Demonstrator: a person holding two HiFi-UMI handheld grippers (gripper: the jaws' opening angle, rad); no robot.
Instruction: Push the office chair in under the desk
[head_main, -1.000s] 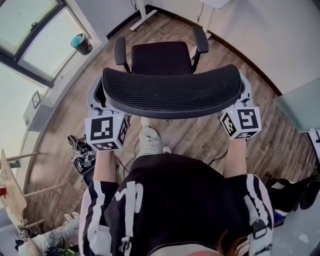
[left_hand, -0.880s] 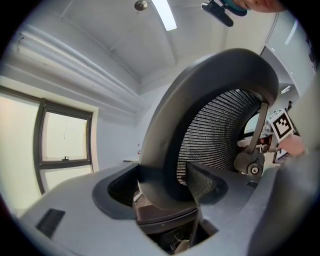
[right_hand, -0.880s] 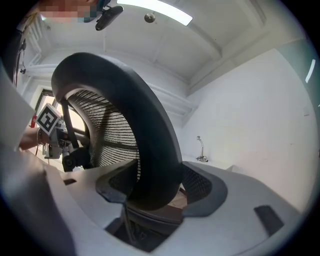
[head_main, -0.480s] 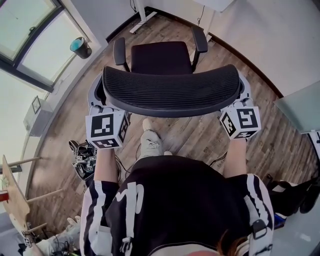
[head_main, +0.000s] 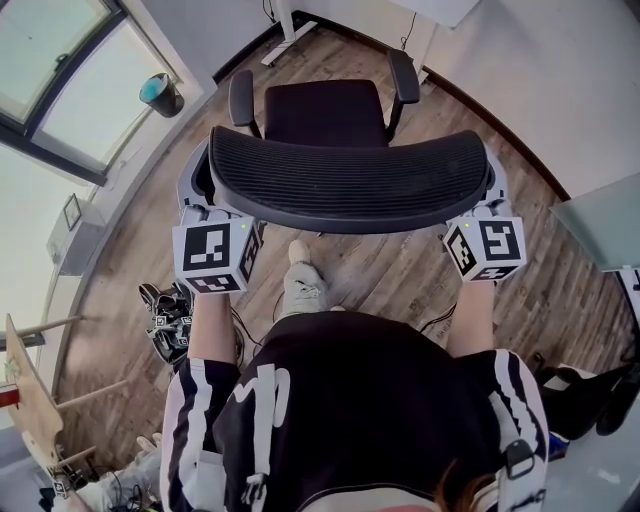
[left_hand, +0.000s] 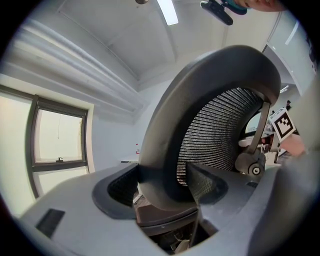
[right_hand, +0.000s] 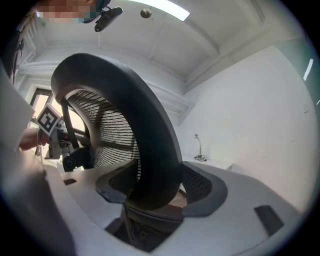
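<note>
A black office chair stands in front of me on the wood floor, its mesh backrest (head_main: 348, 180) nearest me, the seat (head_main: 322, 113) and two armrests beyond it. My left gripper (head_main: 200, 192) is shut on the backrest's left edge, and my right gripper (head_main: 490, 188) is shut on its right edge. In the left gripper view the thick black backrest rim (left_hand: 167, 145) sits pinched in the left gripper (left_hand: 160, 186). The right gripper view shows the same rim (right_hand: 160, 150) held in the right gripper (right_hand: 156, 192). White desk legs (head_main: 288, 22) stand at the far end, beyond the chair.
A teal bin (head_main: 160, 93) stands by the window at the left. A tangle of cables and gear (head_main: 165, 320) lies on the floor at my left. A grey-green panel (head_main: 605, 215) is at the right, and a white wall (head_main: 520, 70) runs along the far right.
The floor and the clutter at the left have slid slightly back in the view while the chair keeps its place between my grippers. Both grippers still hold the backrest.
</note>
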